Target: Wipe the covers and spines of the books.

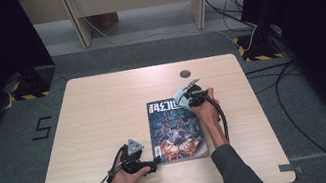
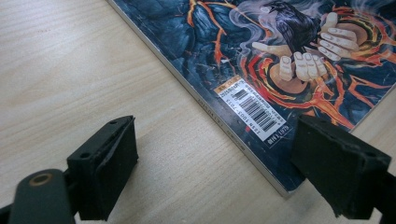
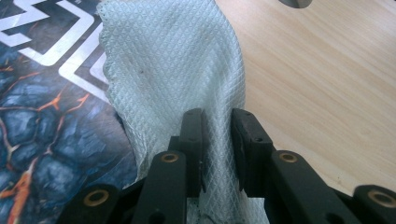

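Your right gripper (image 3: 217, 154) has its jaws drawn narrow and clamped on a fold of white embossed cloth (image 3: 177, 65), which fans out ahead of them over the top right corner of the magazine (image 3: 42, 116), where cover meets bare wood. Your left gripper (image 2: 215, 172) stands with its jaws spread wide and empty, low over the bench (image 2: 70, 70), straddling the magazine's near left corner by the barcode sticker (image 2: 252, 106); whether either pad touches the spine cannot be told. Seen from the high view, the magazine (image 1: 176, 130) lies flat a little right of centre on the pale wooden bench (image 1: 99, 113), your right gripper (image 1: 183, 96) at its far right corner with the cloth (image 1: 182, 99) bunched beneath it, your left gripper (image 1: 152, 165) at its near left corner. The cloth looks soft, light and limp, likely to drape and drag, so pinch it by a gathered fold, as now. The magazine looks thin, glossy and likely slippery, apt to slide under a wiping stroke; steady it at the spine corner. Count one cloth, one magazine, two grippers.
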